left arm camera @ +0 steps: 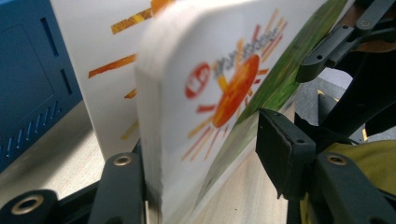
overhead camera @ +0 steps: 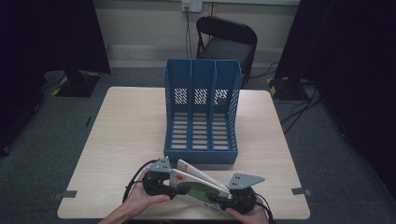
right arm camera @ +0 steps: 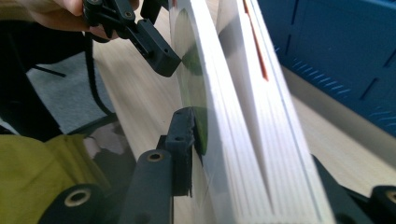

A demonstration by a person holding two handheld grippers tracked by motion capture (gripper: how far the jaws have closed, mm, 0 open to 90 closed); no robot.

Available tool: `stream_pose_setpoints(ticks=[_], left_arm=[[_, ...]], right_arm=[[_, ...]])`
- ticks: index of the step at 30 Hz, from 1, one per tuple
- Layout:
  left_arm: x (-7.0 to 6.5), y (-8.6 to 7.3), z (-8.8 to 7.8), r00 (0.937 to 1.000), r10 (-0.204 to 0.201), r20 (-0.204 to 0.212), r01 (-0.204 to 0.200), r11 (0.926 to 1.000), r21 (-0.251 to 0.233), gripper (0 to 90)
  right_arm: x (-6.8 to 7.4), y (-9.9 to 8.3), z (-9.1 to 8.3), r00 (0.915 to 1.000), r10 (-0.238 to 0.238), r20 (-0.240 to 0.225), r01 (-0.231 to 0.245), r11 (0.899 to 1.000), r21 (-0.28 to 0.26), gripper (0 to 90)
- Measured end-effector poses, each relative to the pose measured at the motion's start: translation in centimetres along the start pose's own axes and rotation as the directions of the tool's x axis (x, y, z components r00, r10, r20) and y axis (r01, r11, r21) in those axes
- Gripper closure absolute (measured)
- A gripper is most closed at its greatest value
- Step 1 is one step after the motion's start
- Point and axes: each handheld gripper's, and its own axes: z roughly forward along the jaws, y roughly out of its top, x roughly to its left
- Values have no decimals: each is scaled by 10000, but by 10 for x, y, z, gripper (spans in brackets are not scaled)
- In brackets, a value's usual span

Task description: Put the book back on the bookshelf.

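1. At the counter's [overhead camera: 121, 140] near edge, the right gripper [overhead camera: 233, 198] has its fingers [right arm camera: 184, 140] clenched on two books [overhead camera: 201, 186] held together on edge.
2. The left gripper [overhead camera: 161, 179] straddles only the nearer book [left arm camera: 224, 93]; one of its fingers [left arm camera: 280, 154] stands clear of the cover, so it looks released.
3. Just behind, the blue file rack [overhead camera: 201, 112] stands empty: the books appear lifted, the filing still ahead.
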Motion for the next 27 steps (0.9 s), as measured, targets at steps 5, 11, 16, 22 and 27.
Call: stream_pose_setpoints(ticks=[5,11,16,22,27], left_arm=[[4,0,-8,9996,-235,-137,230,9990,-386,477],[5,-1,-15,9986,-394,-357,374,9978,-544,422],[12,-3,-22,9954,-718,-635,668,9947,-776,413],[20,-4,-24,9901,-1042,-942,957,9913,-899,378],[20,-4,-10,9924,-1023,-680,987,9936,-542,435]], right_arm=[[-2,1,-2,9999,-144,23,144,9999,54,687],[-4,0,-3,9999,-115,-31,115,9999,7,710],[-6,-1,-7,10000,10,24,-10,9999,-124,752],[-7,-3,-10,9997,-121,230,124,9998,-128,759],[-4,-5,-9,9999,77,114,-73,9994,-332,750]])
